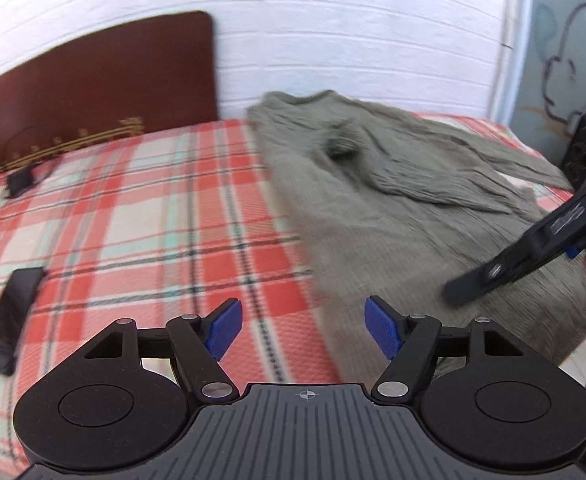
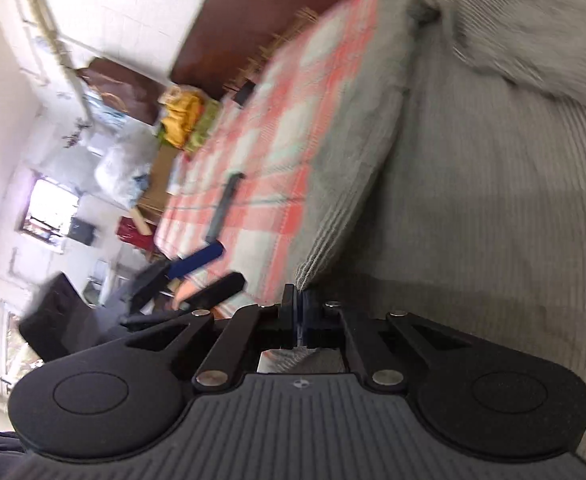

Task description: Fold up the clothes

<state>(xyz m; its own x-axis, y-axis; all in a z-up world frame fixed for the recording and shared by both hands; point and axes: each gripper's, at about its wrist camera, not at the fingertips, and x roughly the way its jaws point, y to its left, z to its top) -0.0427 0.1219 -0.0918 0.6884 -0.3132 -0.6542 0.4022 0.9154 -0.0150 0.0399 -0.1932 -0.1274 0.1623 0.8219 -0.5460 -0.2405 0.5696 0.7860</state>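
On plaid bedspread, unlabelled grey sweater.

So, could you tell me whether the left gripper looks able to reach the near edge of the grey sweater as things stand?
Probably yes. The left gripper is open and empty over the plaid bedspread, with the grey sweater just ahead to its right and nothing between. The right gripper already pinches that hem further along.

Bright daylight, motion blur throughout, fisheye bending at edges.
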